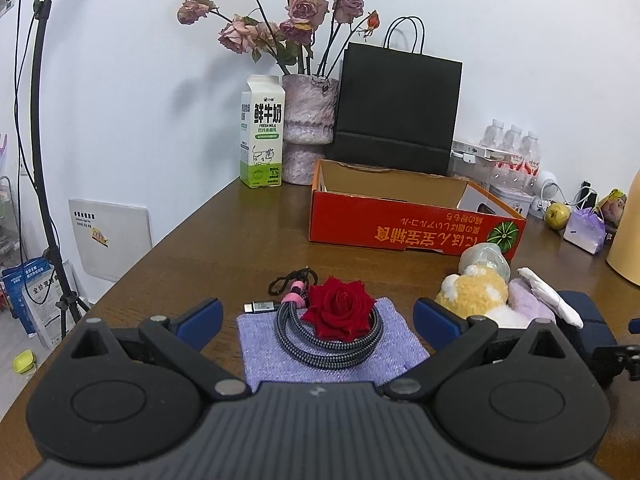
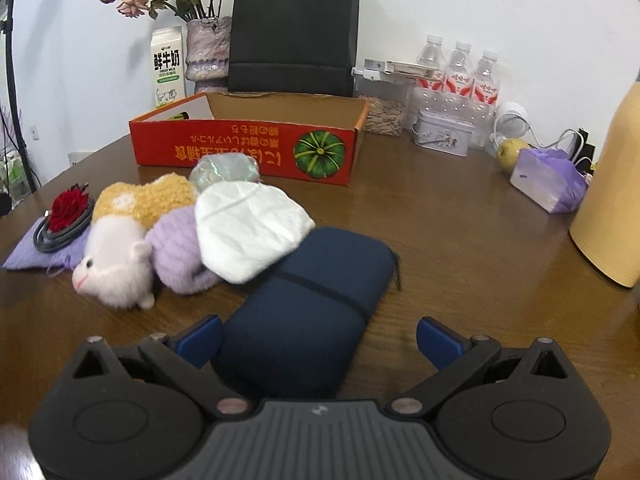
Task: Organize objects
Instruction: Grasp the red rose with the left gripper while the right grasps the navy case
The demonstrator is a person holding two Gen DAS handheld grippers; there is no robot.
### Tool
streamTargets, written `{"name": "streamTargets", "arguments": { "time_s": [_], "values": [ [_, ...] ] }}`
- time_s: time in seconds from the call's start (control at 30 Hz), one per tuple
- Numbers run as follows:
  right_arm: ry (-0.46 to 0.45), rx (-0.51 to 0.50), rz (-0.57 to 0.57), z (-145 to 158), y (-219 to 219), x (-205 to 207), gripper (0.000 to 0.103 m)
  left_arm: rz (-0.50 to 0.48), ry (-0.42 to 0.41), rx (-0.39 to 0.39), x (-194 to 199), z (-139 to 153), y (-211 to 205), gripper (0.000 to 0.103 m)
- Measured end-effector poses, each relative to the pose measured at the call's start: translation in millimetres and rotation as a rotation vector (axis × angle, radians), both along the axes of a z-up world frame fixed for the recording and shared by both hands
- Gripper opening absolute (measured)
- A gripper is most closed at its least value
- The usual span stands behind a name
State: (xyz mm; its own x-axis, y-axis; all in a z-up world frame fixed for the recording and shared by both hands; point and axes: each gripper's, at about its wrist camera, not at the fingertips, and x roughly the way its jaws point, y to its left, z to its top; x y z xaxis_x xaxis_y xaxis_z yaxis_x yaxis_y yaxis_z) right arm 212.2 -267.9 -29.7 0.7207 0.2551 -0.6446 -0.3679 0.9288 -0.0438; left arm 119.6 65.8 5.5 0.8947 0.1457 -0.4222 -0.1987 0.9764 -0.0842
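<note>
Left gripper (image 1: 318,314) spread wide, holding nothing; hovered low over the brown counter (image 1: 224,240). Between its blue fingers (image 1: 200,316) lay a lilac knit cloth (image 1: 332,356), and on the cloth a coiled grey braided cable (image 1: 328,344) with a red rose (image 1: 340,310) resting on the coil.

Right gripper (image 2: 318,338) also wide open, empty. A navy zip pouch (image 2: 304,312) lay flat on the counter between its fingers, nearer the left finger; whether it touched that finger, could not tell.

Just left of the pouch sat a pile of soft things: a white cloth piece (image 2: 244,228) overlapping the pouch's far end, a lilac fuzzy item (image 2: 176,252) under it, a yellow-and-white plush animal (image 2: 120,248), and a crinkled iridescent wrapper (image 2: 224,170) behind.

Beyond the pile stood an open orange cardboard box (image 2: 248,148), its print upside down, with a squash picture on the front. Behind the box: black paper bag (image 2: 294,32), milk carton (image 2: 168,66), vase of dried roses (image 2: 208,52). To the right, water bottles (image 2: 460,72), a small tin (image 2: 442,136), a purple packet (image 2: 548,180).
</note>
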Motion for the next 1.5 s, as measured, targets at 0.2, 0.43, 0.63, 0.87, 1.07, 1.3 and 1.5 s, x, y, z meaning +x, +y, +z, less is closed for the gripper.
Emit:
{"name": "streamTargets", "arguments": {
  "time_s": [0.2,0.43,0.63,0.87,1.07,1.3,1.5],
  "values": [
    [0.014,-0.029,-0.013,-2.6,-19.6,-9.4,0.103,0.000,0.001,-0.001,-1.2,-0.6,0.3,0.103],
    [0.005,0.037,-0.067,-5.5,-43.2,-10.9,0.103,0.018,-0.001,-0.003,-3.1,-1.2,2.1,0.103],
    [-0.016,0.076,-0.061,-6.6,-30.2,-2.5,0.103,0.024,0.000,0.003,-1.9,0.1,0.6,0.103],
    [-0.003,0.056,-0.073,-11.4,-14.5,26.6,0.103,0.030,0.013,0.008,3.4,-2.1,3.3,0.103],
    [-0.002,0.086,-0.095,-16.8,-14.8,38.4,0.103,0.030,0.040,0.015,19.4,-5.5,7.5,0.103],
    [-0.026,0.140,-0.123,-15.4,-16.6,40.1,0.103,-0.032,0.090,0.053,57.9,-10.9,2.8,0.103],
    [-0.027,0.160,-0.165,-16.4,-12.9,48.2,0.103,-0.072,0.128,0.052,85.4,-20.9,-3.9,0.080]
  ]
}}
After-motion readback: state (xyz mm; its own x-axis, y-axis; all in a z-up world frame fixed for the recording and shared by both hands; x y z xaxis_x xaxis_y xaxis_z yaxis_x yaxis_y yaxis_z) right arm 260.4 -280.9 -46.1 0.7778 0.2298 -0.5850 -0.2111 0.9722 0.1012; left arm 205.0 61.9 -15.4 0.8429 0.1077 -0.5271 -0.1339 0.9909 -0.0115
